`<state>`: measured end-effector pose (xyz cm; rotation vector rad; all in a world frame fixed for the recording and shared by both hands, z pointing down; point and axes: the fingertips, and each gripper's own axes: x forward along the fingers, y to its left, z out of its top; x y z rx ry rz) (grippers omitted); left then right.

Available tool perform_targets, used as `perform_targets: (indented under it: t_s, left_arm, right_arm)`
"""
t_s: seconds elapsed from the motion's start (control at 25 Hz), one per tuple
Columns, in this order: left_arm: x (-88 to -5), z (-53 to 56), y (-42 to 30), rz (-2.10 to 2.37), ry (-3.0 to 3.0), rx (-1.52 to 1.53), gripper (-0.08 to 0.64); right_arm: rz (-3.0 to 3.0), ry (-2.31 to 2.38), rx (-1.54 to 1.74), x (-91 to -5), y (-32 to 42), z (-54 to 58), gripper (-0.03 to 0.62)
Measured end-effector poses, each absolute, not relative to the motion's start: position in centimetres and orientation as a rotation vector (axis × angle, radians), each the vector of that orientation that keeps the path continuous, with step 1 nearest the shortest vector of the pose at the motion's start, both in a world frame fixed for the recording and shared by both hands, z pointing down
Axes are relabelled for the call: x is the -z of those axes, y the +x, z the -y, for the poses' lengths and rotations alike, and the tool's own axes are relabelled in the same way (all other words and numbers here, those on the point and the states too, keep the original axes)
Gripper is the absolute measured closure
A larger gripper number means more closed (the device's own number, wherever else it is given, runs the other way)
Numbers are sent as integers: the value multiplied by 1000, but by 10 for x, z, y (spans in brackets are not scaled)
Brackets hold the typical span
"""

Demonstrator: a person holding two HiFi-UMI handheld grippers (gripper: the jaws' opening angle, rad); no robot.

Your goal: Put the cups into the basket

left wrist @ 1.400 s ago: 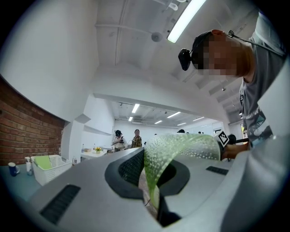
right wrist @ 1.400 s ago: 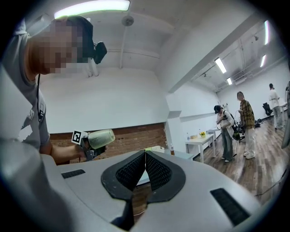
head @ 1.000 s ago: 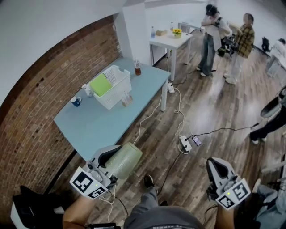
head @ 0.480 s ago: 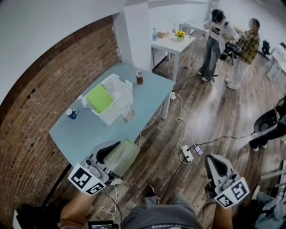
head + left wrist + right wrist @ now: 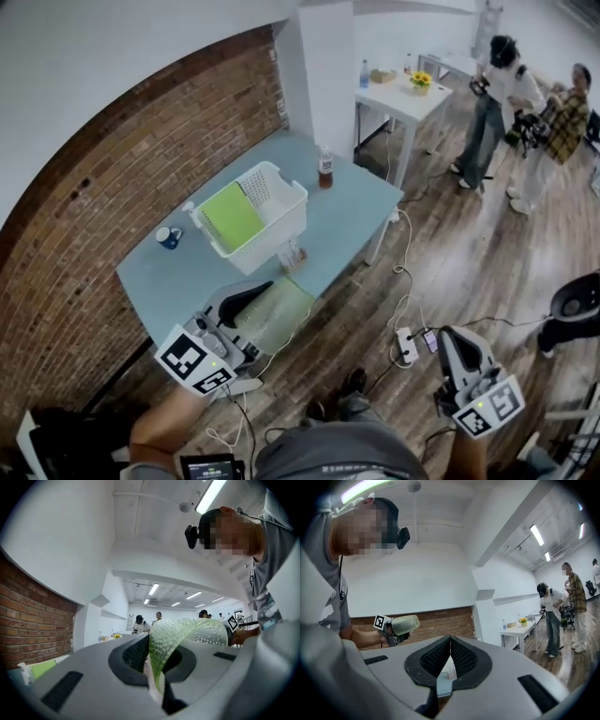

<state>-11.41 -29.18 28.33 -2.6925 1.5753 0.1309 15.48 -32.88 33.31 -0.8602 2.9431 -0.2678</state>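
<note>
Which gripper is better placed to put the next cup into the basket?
Left. The left gripper is shut on the green cup and sits nearer the white basket; the right gripper is shut on nothing, out over the floor.

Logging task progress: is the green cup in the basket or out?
Out: the left gripper holds the green cup by its wall, apart from the white basket.

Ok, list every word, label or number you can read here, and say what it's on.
None can be read.
Marker cubes: black-and-white squares, no letters.
Bottle label: too small.
Small tag in the right tool: print blurred.
</note>
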Motion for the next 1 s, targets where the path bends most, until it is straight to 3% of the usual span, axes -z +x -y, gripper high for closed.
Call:
perform_targets:
  t_s: [0.4,1.0]
  left_arm:
    - [-259,400,-143,-1712,-2522,-116,546]
    - [-283,485,-236,-1912,-2467,19,546]
  right_arm:
    - [-3026,-637,206,-318,118,444,581]
    - [-3076,-556,281,-329,63,517,581]
